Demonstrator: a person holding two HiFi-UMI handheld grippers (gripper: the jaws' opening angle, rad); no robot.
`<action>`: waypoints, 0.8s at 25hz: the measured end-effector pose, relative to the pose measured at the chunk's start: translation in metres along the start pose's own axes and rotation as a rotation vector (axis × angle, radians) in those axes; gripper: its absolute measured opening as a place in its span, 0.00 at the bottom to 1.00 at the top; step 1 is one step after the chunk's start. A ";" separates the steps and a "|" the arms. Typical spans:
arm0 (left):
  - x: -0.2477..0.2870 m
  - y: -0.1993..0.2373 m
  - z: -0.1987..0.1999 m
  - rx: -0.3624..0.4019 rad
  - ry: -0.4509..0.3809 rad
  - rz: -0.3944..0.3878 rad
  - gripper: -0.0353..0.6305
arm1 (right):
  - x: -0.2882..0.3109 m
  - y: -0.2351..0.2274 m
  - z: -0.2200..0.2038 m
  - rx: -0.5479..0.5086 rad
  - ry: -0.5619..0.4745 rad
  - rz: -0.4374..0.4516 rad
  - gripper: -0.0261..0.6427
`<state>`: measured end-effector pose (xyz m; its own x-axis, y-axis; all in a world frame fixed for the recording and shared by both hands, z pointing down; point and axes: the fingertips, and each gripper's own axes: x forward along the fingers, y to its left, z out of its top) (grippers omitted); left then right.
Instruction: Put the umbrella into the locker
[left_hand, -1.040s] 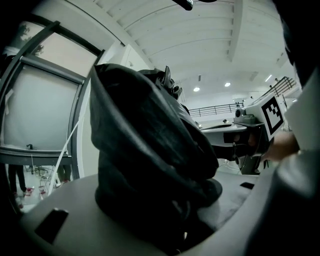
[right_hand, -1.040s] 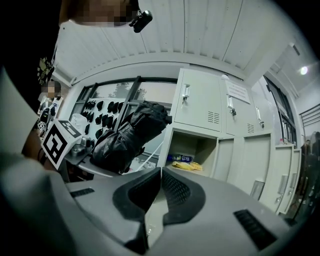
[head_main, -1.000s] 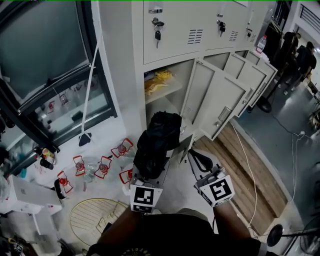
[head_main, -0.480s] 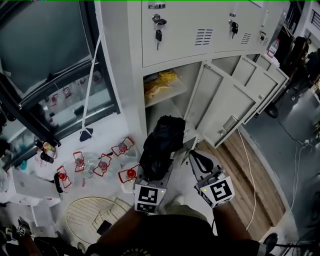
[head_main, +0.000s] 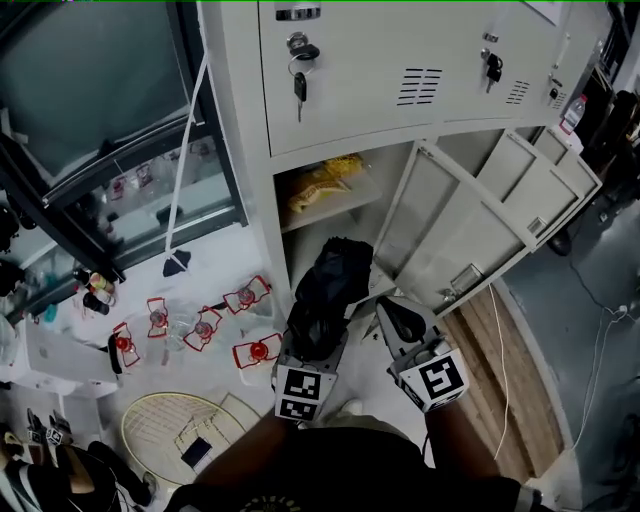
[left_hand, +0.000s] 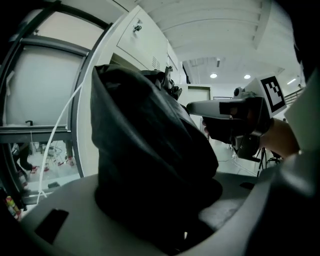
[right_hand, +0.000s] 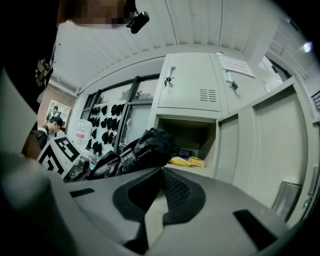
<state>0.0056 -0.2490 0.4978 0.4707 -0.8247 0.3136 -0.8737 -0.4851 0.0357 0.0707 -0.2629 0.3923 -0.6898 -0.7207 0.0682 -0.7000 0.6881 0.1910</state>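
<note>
A black folded umbrella (head_main: 330, 285) is clamped between the jaws of my left gripper (head_main: 316, 338) and sticks out forward, its far end just in front of the open locker compartment (head_main: 335, 215). In the left gripper view the umbrella (left_hand: 145, 160) fills the space between the jaws. My right gripper (head_main: 394, 318) hangs just right of the umbrella, shut with nothing in it. Its pads (right_hand: 172, 187) meet at the tips. From the right gripper view the umbrella (right_hand: 145, 147) lies to the left, before the dark compartment (right_hand: 185, 134). The locker door (head_main: 450, 225) stands swung out to the right.
Yellow packets (head_main: 320, 185) lie on the shelf inside the open locker. Red-framed glass items (head_main: 205, 328) and a round wire rack (head_main: 185, 430) sit on the floor to the left. More open locker doors (head_main: 545, 185) and a white cable (head_main: 500, 350) are on the right.
Both grippers have moved forward toward the open locker, the left one sinking a little with the umbrella still in it. The locker now looks closer and larger.
</note>
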 end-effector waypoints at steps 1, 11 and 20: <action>0.005 0.001 -0.001 -0.009 0.008 0.005 0.43 | 0.003 -0.004 -0.001 0.004 0.002 0.008 0.08; 0.053 0.003 -0.013 -0.061 0.077 0.080 0.43 | 0.019 -0.043 -0.007 -0.010 -0.019 0.092 0.08; 0.084 0.004 -0.027 -0.113 0.120 0.117 0.43 | 0.022 -0.062 -0.022 -0.006 -0.016 0.142 0.08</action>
<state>0.0386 -0.3126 0.5496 0.3528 -0.8297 0.4326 -0.9331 -0.3464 0.0967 0.1030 -0.3226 0.4031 -0.7848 -0.6146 0.0796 -0.5939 0.7826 0.1866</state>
